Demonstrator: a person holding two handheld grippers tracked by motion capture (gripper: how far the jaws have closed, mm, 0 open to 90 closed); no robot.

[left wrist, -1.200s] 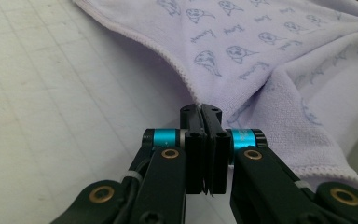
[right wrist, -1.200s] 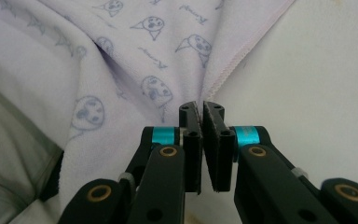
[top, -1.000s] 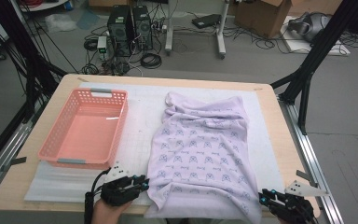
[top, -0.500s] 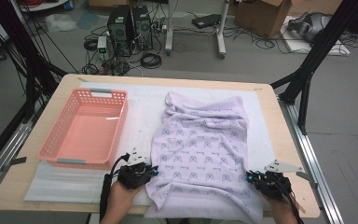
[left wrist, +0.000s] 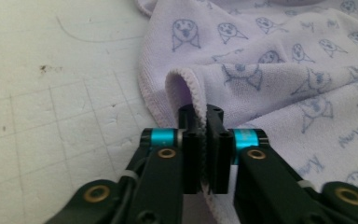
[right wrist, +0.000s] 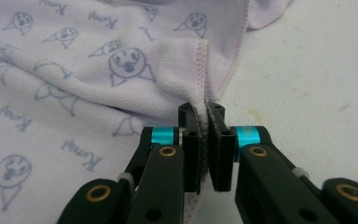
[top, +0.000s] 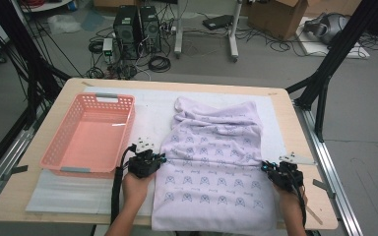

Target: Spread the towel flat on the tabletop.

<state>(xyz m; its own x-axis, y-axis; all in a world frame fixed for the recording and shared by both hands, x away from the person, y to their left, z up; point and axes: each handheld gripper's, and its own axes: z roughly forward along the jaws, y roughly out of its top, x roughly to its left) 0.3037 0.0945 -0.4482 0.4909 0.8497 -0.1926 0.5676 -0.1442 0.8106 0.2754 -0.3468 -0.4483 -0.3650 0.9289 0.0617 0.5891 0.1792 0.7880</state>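
Black left gripper (left wrist: 203,116): jaws nearly together, pinching a raised fold of the lilac cloth's hemmed left edge; the stitched hem loops up just above the jaw tips.
Left gripper from above (top: 160,158): at the cloth's left edge, about midway along its length, with the person's left hand (top: 137,186) behind it and a black cable trailing back toward the table's near edge.
Right gripper (right wrist: 203,116): jaws nearly together, clamped on a bunched bit of the cloth's right hem; the seam runs up from between the tips.
Right gripper from above (top: 266,167): at the cloth's right edge, roughly level with the left one, held by the right hand (top: 289,196); a grey plate sits on top of it.
Lilac cloth (top: 211,167): printed with small blue animal faces and script; lies lengthwise on the white mat between the two grippers, its far part rumpled into cross folds, its near part flatter and reaching the table's near edge.
White mat (top: 147,110): foam-like sheet under the cloth, marked with a faint grid and a few specks in the left gripper view.
Pink basket (top: 66,147): plastic, empty, resting left of the cloth and just beside the left gripper.
Wooden table (top: 305,147): light top, bare along its right border.
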